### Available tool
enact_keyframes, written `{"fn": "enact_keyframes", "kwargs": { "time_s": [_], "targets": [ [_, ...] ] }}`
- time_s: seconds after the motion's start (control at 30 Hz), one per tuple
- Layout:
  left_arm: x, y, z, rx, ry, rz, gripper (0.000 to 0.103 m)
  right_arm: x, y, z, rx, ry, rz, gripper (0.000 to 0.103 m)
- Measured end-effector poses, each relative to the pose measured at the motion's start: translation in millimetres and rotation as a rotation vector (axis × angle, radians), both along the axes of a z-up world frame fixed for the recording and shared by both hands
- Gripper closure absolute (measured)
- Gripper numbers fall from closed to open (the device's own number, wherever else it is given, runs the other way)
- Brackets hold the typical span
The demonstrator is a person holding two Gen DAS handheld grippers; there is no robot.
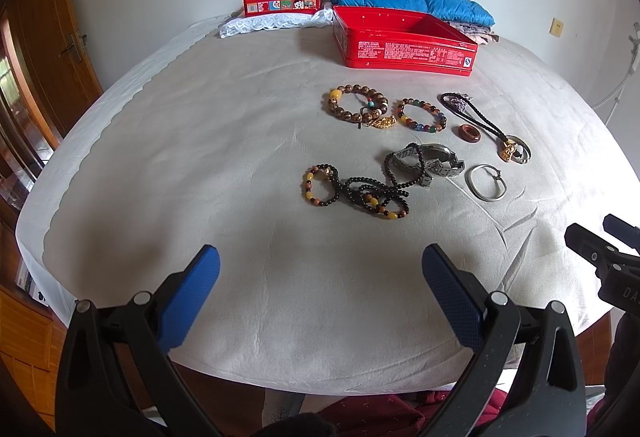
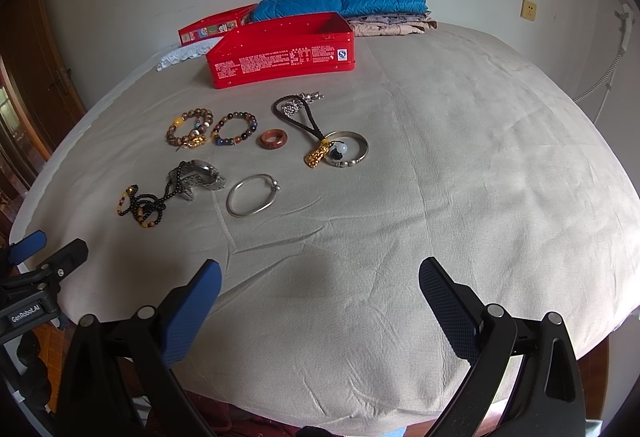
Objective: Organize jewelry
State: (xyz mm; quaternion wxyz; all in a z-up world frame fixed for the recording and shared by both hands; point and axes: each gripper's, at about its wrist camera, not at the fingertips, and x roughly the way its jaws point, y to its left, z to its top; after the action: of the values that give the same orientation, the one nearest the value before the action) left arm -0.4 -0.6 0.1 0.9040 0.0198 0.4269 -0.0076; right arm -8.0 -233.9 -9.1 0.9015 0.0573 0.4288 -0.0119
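Jewelry lies spread on a beige bed sheet [image 1: 200, 157]: two bead bracelets [image 1: 356, 108] [image 1: 422, 115], a brown ring [image 1: 469, 134], a black cord with a gold charm [image 1: 486, 125], a metal watch [image 1: 434, 159], a silver bangle [image 1: 486, 183] and a tangle of black and amber beads [image 1: 356, 193]. Behind them stands an open, empty red tin [image 1: 404, 43]. My left gripper [image 1: 320, 269] is open near the bed's front edge, short of the beads. My right gripper [image 2: 320, 281] is also open, to the right, with the silver bangle [image 2: 252, 195] ahead on its left.
The red tin's lid [image 1: 282, 1] rests on white lace [image 1: 276, 23] at the back. Folded blue and patterned clothes [image 1: 412, 1] lie behind the tin. A wooden door [image 1: 44, 37] stands at the left. The right half of the sheet [image 2: 500, 157] is bare.
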Motion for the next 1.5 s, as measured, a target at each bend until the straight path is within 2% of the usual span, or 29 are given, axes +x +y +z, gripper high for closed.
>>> {"fn": "enact_keyframes", "kwargs": {
  "time_s": [1.5],
  "targets": [
    [1.5,0.7,-0.7,0.001,0.000,0.000,0.003,0.5,2.5,1.6,0.002,-0.003,0.008,0.004]
  ]
}}
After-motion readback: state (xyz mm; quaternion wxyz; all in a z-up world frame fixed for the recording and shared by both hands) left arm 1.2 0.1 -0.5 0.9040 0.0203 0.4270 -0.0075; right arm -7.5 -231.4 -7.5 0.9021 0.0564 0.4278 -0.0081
